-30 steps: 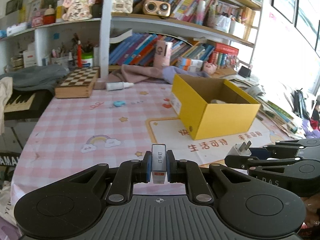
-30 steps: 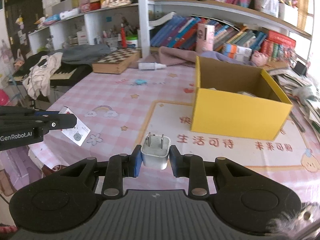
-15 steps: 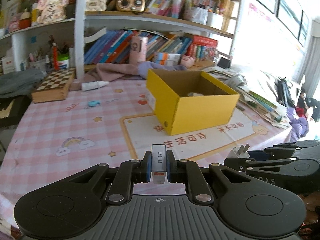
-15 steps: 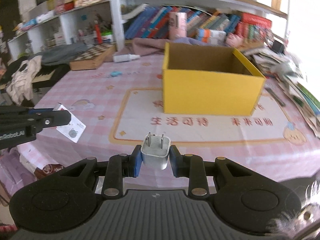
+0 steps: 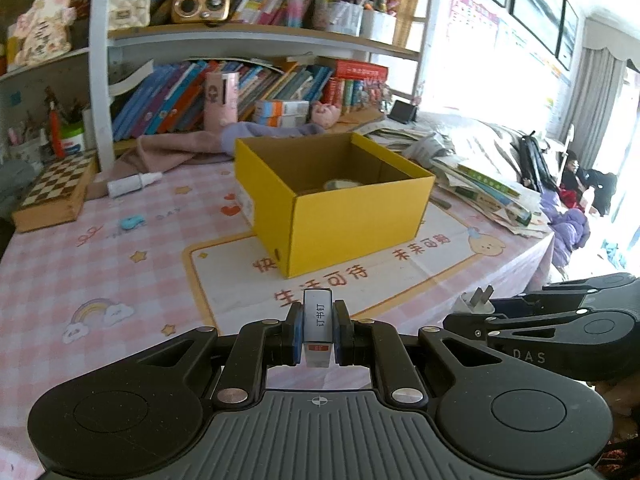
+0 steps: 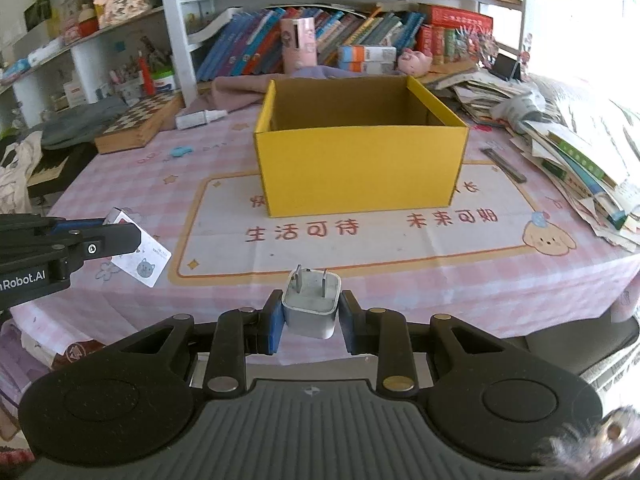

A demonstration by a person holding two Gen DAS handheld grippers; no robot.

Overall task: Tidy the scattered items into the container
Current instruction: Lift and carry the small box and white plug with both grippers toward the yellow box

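Right up close, the left gripper (image 5: 317, 334) has its fingers clamped on a small white staple box (image 5: 318, 326), standing upright between the blue pads. At three o'clock in the left wrist view, the right gripper (image 5: 466, 312) hangs alongside; its own camera shows the fingers (image 6: 273, 322) pinched on a white plug adapter (image 6: 311, 304), prongs pointing up and away. Both loads hang over the near edge of the table (image 6: 520, 280) with its pink checked cloth. Farther out, at twelve o'clock, sits the open yellow box (image 6: 360, 168) on the printed mat, something pale lying inside it. Beyond, at eleven o'clock, a white dropper bottle (image 5: 134, 183) lies beside a chessboard (image 5: 54, 196).
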